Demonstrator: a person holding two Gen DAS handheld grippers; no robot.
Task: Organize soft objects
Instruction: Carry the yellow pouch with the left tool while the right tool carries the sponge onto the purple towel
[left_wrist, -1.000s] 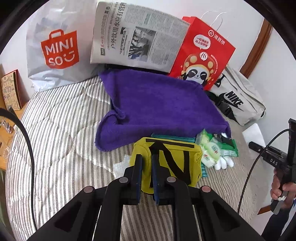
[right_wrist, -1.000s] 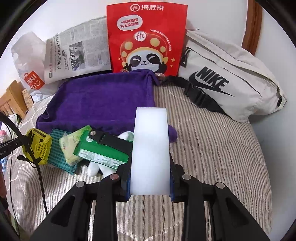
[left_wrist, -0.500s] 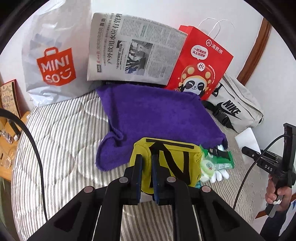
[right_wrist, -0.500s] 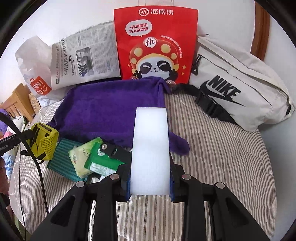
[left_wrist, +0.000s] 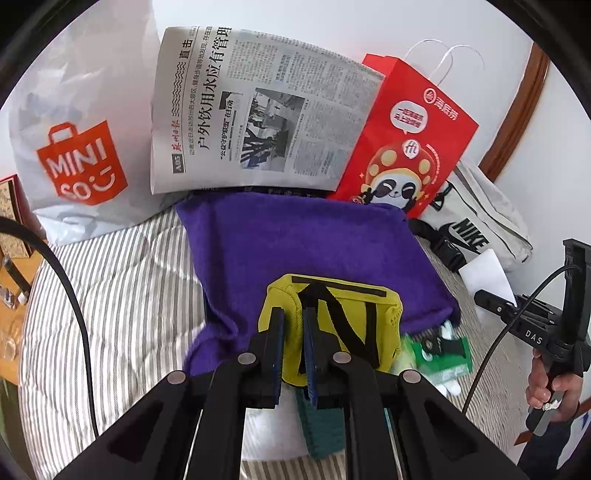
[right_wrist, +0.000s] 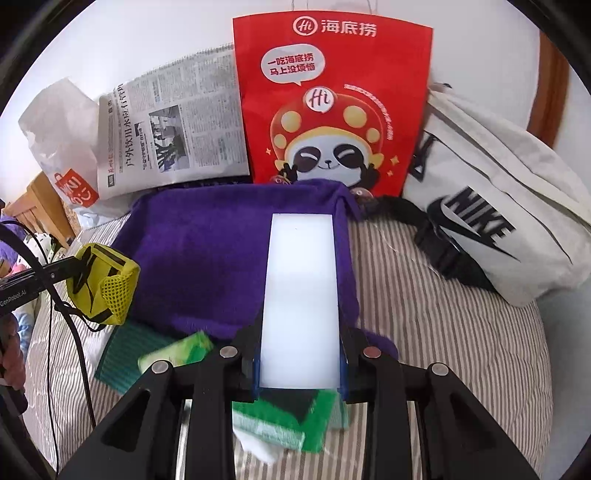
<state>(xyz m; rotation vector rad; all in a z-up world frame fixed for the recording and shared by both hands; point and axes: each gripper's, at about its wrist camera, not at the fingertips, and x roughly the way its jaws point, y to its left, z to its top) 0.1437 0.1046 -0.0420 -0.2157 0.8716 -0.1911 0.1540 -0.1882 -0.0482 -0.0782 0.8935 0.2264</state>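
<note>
1. Landmark: purple towel (left_wrist: 303, 254), spread flat on the striped bed (left_wrist: 122, 295), its far edge against the items propped at the wall.
2. Left gripper (left_wrist: 293, 332): jaws nearly closed, pinching the near edge of a yellow mesh pouch (left_wrist: 347, 321) with black straps. The pouch hangs above the towel's near edge.
3. From the right wrist view, the same pouch (right_wrist: 105, 284) sits at the towel's left side, lifted clear of the bed.
4. Right gripper (right_wrist: 300, 365): jaws partly open, clamped on both long sides of a white foam block (right_wrist: 301, 295). The block points out over the towel's right part.
5. Green packets (right_wrist: 280, 421) lie on the bed just at the towel's near edge, under the right gripper; blurred.
6. A dark green ribbed cloth (right_wrist: 122, 350) lies at the towel's near-left corner, beside the packets.
7. Behind the towel, leaning at the wall: a white Miniso bag (left_wrist: 81, 147) at left, a newspaper (left_wrist: 255, 110) in the middle, a red panda bag (left_wrist: 410, 140) at right.
8. A white Nike bag (right_wrist: 498, 206) lies on the bed right of the towel, its black strap reaching the towel's far-right corner.
9. A hand (left_wrist: 550, 384) holds the right gripper's handle, well right of the towel.
</note>
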